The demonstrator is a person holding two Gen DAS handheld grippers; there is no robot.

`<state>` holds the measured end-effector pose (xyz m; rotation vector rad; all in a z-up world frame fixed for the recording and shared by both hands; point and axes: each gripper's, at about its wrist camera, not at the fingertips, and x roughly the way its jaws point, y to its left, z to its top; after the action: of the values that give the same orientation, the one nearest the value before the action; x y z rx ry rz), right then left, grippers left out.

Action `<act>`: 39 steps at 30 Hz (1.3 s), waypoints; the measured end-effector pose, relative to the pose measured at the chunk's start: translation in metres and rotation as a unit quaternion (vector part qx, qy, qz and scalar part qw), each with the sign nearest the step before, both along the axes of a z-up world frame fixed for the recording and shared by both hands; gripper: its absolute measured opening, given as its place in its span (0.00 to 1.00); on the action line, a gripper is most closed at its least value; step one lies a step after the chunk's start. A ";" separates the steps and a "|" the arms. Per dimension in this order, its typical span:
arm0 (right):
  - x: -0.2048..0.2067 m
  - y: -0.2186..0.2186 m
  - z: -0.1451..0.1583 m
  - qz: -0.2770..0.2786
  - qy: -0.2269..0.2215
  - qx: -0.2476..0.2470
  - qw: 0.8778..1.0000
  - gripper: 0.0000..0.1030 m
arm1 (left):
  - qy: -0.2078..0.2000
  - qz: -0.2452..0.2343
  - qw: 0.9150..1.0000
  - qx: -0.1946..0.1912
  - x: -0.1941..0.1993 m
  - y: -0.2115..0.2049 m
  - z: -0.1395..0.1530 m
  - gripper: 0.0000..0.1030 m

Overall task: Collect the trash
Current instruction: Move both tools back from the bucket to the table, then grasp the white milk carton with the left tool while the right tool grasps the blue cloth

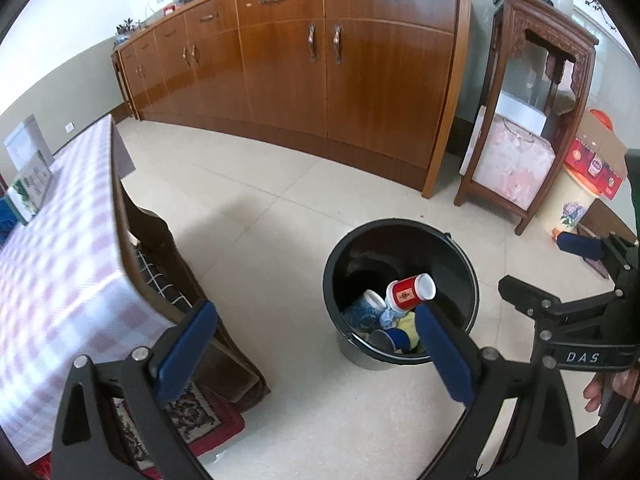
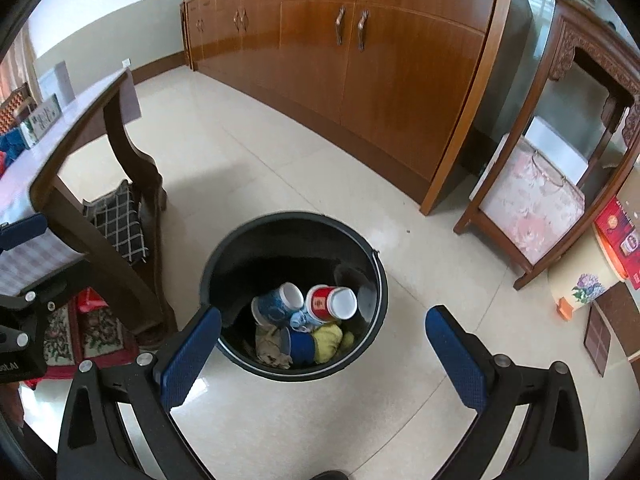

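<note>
A black trash bucket stands on the tiled floor; it also shows in the right wrist view. Inside lie a red paper cup, a blue patterned cup, a dark blue cup, a yellow wad and crumpled paper. The red cup also shows in the left wrist view. My left gripper is open and empty, above the floor left of the bucket. My right gripper is open and empty, above the bucket's near rim. It also shows at the right of the left wrist view.
A table with a pink checked cloth stands at the left, with boxes on it and a chair cushion under it. A long wooden sideboard lines the far wall. A carved wooden stand holding a pink box stands at the right.
</note>
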<state>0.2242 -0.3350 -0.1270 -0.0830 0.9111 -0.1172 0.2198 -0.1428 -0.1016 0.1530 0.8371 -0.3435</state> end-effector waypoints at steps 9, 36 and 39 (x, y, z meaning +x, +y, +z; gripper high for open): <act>-0.014 0.036 0.039 0.034 -0.039 0.001 0.999 1.00 | -0.036 0.028 0.999 -0.010 -0.019 0.032 0.036 0.97; 0.014 0.283 0.075 0.248 -0.088 0.041 0.964 1.00 | -0.102 0.310 0.945 -0.016 -0.066 0.312 0.070 0.96; 0.020 0.314 0.078 0.276 -0.093 0.047 0.955 1.00 | -0.100 0.348 0.932 -0.009 -0.065 0.347 0.066 0.96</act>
<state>0.2444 -0.0210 -0.0489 -0.2307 0.6759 0.4330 0.1549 0.2041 -0.0357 -0.1304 0.6360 0.3296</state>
